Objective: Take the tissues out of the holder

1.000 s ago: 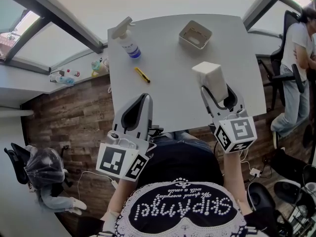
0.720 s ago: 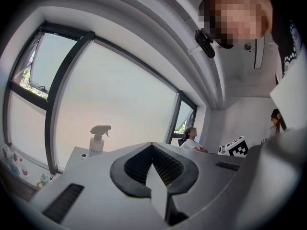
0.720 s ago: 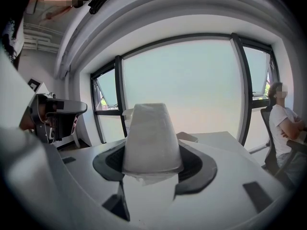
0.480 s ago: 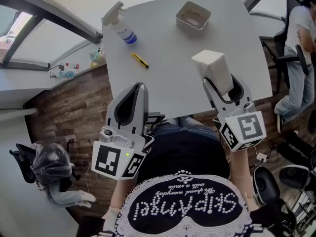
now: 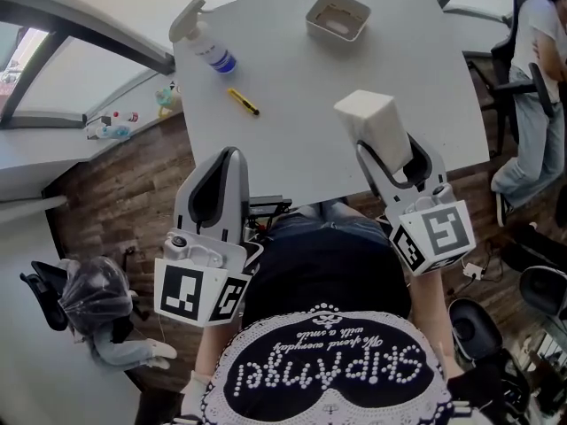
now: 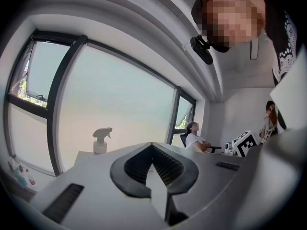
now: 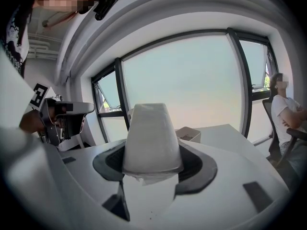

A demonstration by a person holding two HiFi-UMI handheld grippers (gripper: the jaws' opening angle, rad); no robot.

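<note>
Tissues (image 5: 370,124) – a white, block-shaped stack – sit clamped between the jaws of the right gripper (image 5: 391,155), well apart from the holder (image 5: 330,30). That grey open tray stands at the far side of the table (image 5: 292,149). From the head view its inside looks empty, so the main step of the task appears to be done.

In the right gripper view the stack stands up between the two pads and a loose sheet edge hangs below its base. The jaws stand wide because the block itself is wide. Gripping it by the flat sides probably keeps the sheets pressed together so none slips out. The stack is carried above the near right part of the table, presumably on the way to being set down on bare surface.

The left gripper (image 5: 219,182) hangs over the near edge with its jaws together and nothing between them. It has no job here, since one gripper can carry the block alone.

A spray bottle (image 5: 202,42) and a small yellow tool (image 5: 242,102) lie at the far left of the table, clear of the likely set-down spot. The risk I see is a sheet peeling loose on release – a low, gentle opening of the jaws should suit.
</note>
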